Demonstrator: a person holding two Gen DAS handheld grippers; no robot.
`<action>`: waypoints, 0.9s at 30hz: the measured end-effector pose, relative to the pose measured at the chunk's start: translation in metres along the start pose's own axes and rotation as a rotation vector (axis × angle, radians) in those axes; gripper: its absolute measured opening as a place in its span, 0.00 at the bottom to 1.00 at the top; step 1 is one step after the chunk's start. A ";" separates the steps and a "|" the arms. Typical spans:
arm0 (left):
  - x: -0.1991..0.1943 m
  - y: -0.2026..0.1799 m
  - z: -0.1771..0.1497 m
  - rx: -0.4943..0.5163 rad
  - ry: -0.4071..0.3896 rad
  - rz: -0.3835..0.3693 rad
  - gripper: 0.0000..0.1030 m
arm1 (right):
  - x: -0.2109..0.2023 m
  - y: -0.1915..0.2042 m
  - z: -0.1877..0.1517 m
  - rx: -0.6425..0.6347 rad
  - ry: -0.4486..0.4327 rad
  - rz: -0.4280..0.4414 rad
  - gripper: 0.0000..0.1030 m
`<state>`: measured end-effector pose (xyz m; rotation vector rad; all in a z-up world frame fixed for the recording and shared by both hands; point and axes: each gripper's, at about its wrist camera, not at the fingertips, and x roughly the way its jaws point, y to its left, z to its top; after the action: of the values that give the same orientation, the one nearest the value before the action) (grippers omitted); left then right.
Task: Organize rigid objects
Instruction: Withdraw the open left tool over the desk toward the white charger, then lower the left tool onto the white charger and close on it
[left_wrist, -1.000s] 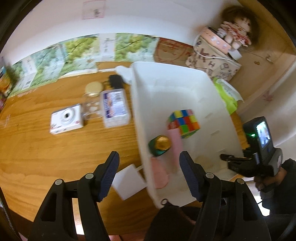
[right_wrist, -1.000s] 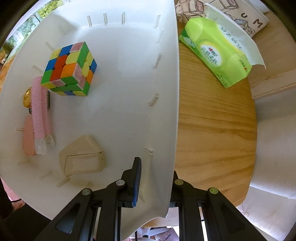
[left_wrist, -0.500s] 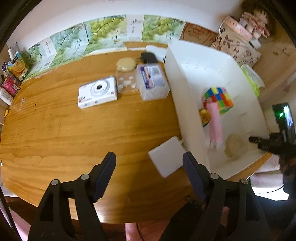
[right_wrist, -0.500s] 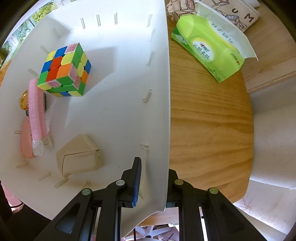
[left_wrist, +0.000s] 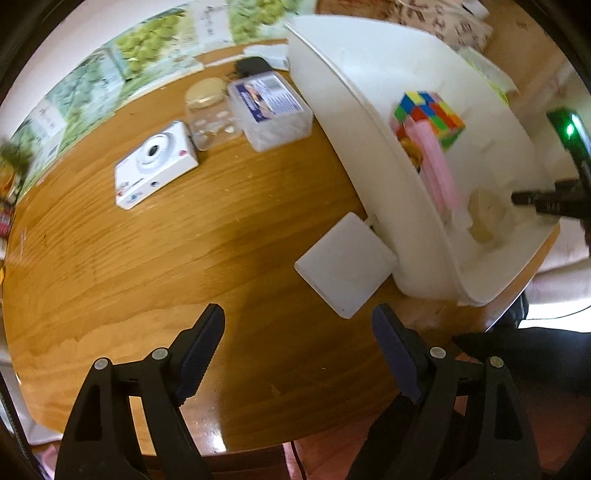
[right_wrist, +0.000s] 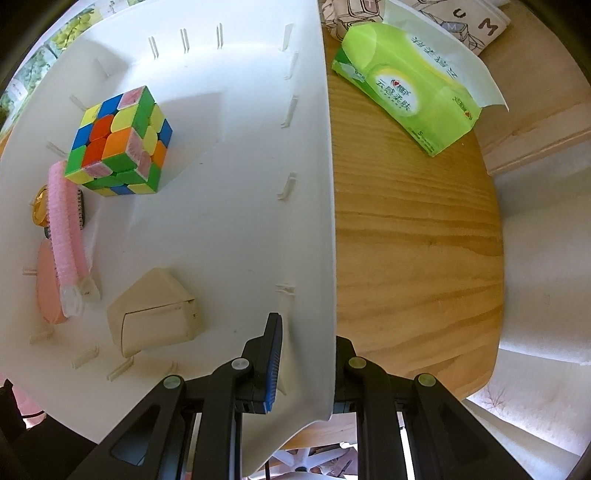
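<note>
A white bin (right_wrist: 310, 206) on the wooden table holds a colourful puzzle cube (right_wrist: 120, 142), a pink roller (right_wrist: 66, 236), a beige wedge-shaped box (right_wrist: 153, 312), a pink oval piece and a gold-topped item. My right gripper (right_wrist: 306, 354) is shut on the bin's right wall, one finger inside and one outside. In the left wrist view the bin (left_wrist: 373, 122) stands at the right, and a white square block (left_wrist: 345, 264) lies against its near-left side. My left gripper (left_wrist: 299, 332) hovers over bare table just short of that block, jaws opening with nothing between them.
On the table left of the bin lie a white compact camera (left_wrist: 155, 164), a clear jar with a tan lid (left_wrist: 208, 110) and a clear labelled box (left_wrist: 269, 109). A green tissue pack (right_wrist: 417, 96) lies right of the bin. Patterned boxes line the far wall.
My left gripper swung from over the bin's near corner to the table left of it, came lower, and its jaws widened. The right gripper kept its hold on the bin wall.
</note>
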<state>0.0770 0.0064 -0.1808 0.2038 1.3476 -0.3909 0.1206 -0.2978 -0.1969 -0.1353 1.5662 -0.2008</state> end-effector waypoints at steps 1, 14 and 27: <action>0.004 -0.001 0.000 0.023 0.005 -0.008 0.82 | 0.001 0.000 0.000 0.005 0.002 -0.001 0.18; 0.033 -0.005 0.010 0.188 0.044 -0.089 0.82 | 0.007 -0.002 0.006 0.072 0.040 -0.023 0.18; 0.051 -0.021 0.028 0.308 0.074 -0.180 0.82 | 0.015 -0.005 0.016 0.131 0.083 -0.031 0.19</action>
<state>0.1027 -0.0315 -0.2223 0.3562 1.3790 -0.7497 0.1363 -0.3064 -0.2107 -0.0493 1.6293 -0.3362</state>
